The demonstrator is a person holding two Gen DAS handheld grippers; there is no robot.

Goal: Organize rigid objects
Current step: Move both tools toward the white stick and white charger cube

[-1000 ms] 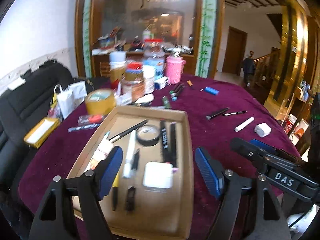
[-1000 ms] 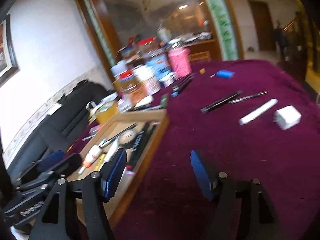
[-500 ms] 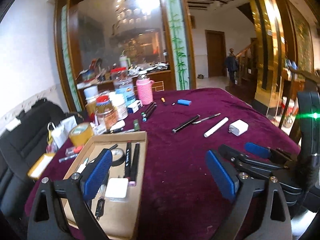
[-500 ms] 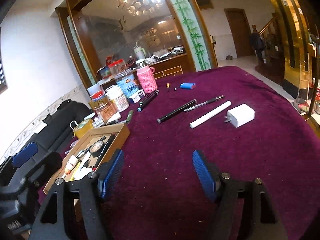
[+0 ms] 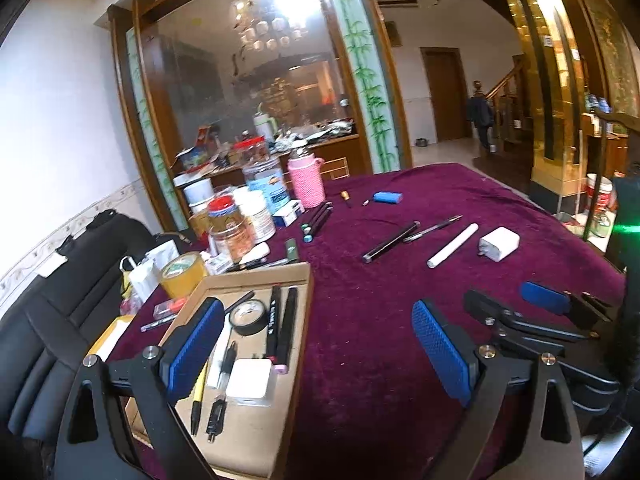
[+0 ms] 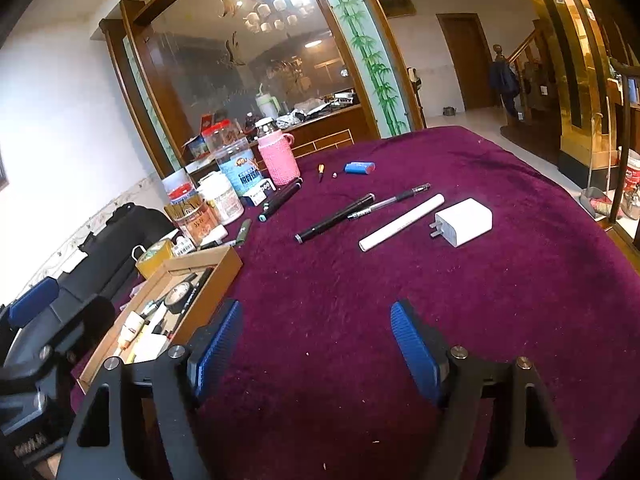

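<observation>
Maroon cloth (image 6: pixel 400 280) covers the round table, and both sets of tongs hover above it with nothing between their blue pads. On the left gripper (image 5: pixel 316 344) the jaws stand spread wide, its left pad over the cardboard tray (image 5: pixel 298 360), which holds a roll of black tape (image 5: pixel 250 317), 2 black markers (image 5: pixel 280 324), a white square block (image 5: pixel 250 380) and several pens. On the right gripper (image 6: pixel 316 344) the jaws have just been opening and are parted over bare cloth. Farther out on the cloth, well apart from the tray, lie a white charger plug (image 6: pixel 464 222), a white stick (image 6: pixel 400 222) beside it, a black marker (image 6: pixel 334 218), a clear pen (image 6: pixel 388 200) and a blue lighter (image 6: pixel 359 167). Jars and a pink flask (image 6: pixel 278 158) crowd the far left edge
</observation>
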